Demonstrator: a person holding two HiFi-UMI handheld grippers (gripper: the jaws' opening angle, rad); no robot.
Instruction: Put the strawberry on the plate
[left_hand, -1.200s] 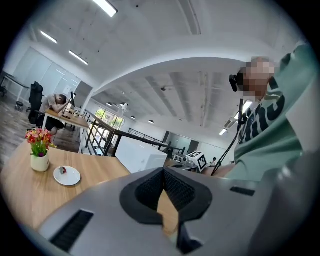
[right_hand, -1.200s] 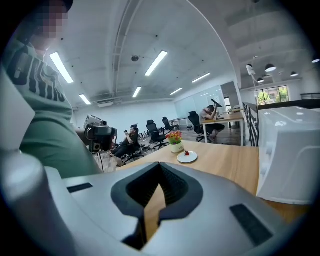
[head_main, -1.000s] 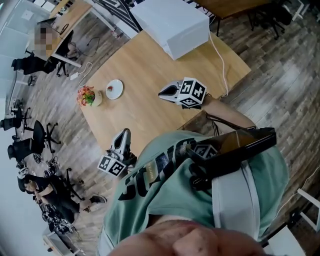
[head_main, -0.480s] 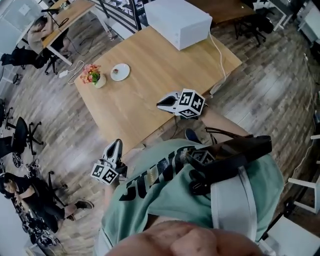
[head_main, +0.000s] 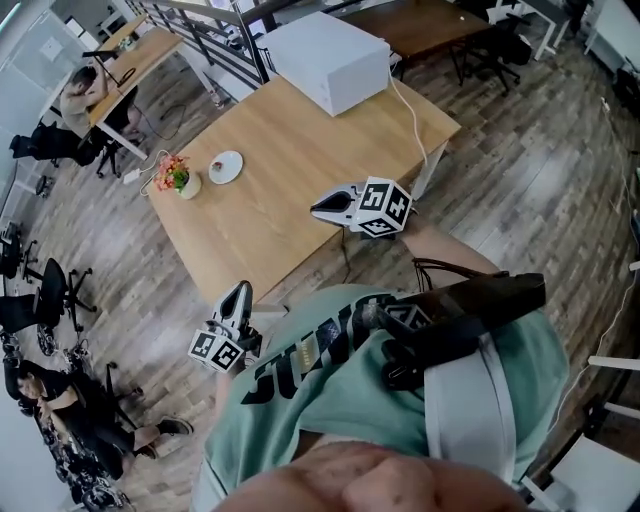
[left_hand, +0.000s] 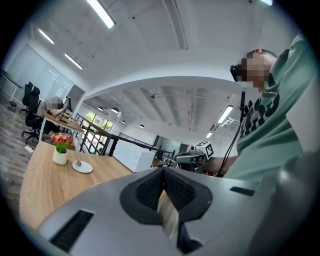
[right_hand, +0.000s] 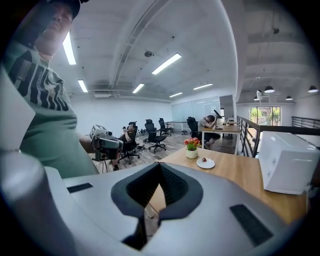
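A small red strawberry (head_main: 218, 163) lies on a white plate (head_main: 228, 170) near the far left end of the wooden table (head_main: 290, 190). In the right gripper view the plate (right_hand: 205, 163) with the strawberry (right_hand: 203, 160) stands far ahead; in the left gripper view the plate (left_hand: 82, 167) lies far off too. My right gripper (head_main: 318, 209) hovers over the table's near edge, shut and empty. My left gripper (head_main: 238, 296) hangs off the table by my hip, shut with nothing in it.
A pot of pink and orange flowers (head_main: 178, 178) stands just left of the plate. A white box (head_main: 325, 60) with a cable (head_main: 415, 120) sits at the table's far end. Office chairs (head_main: 40, 290) and seated people are to the left, over wooden floor.
The view has shifted, so the table and plate sit a little farther and more to the left. Both grippers stay shut and hold about the same pose near my body.
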